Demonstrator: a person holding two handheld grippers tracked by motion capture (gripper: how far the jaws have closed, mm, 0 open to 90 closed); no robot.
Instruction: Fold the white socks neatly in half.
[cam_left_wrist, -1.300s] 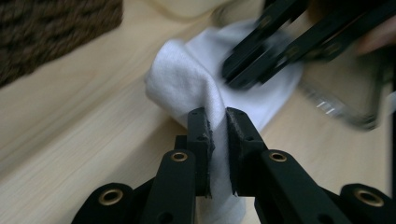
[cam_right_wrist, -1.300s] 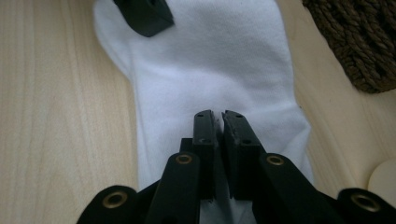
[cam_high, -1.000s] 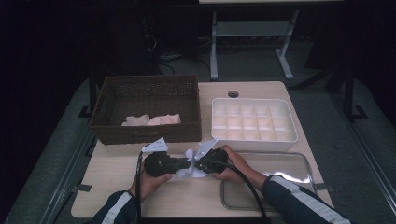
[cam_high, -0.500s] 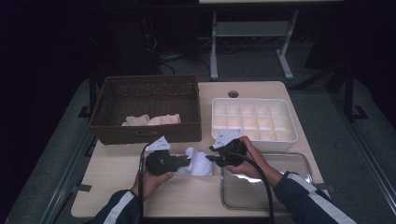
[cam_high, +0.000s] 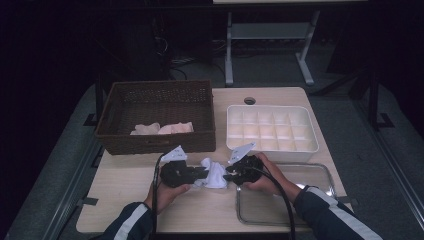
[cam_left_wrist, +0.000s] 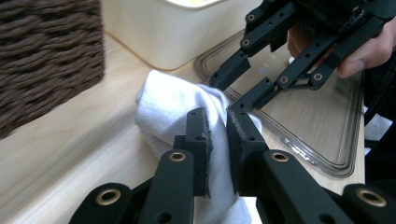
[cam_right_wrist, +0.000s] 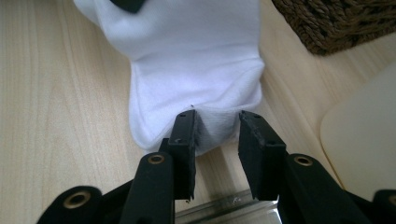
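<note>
A white sock-like cloth (cam_high: 215, 174) lies on the wooden table between my two grippers. My left gripper (cam_high: 202, 174) is shut on it: in the left gripper view its pads (cam_left_wrist: 218, 135) pinch a fold of the cloth (cam_left_wrist: 173, 102). My right gripper (cam_high: 229, 175) faces it from the right. In the right gripper view its jaws (cam_right_wrist: 217, 123) stand apart, with the cloth's (cam_right_wrist: 191, 60) hem lying between them. These jaws have just been closing, and a gap still shows beside the hem. The right gripper (cam_left_wrist: 225, 94) also appears in the left gripper view, tips at the cloth.
A dark wicker basket (cam_high: 155, 142) holding pale cloths (cam_high: 162, 128) stands at the back left. A white compartment box (cam_high: 272, 146) sits at the back right. A metal tray (cam_high: 285, 220) lies at the front right, under my right hand.
My right gripper has shifted a little to the right, and its jaws now stand apart at the cloth's end. The left gripper has kept still, holding the cloth.
</note>
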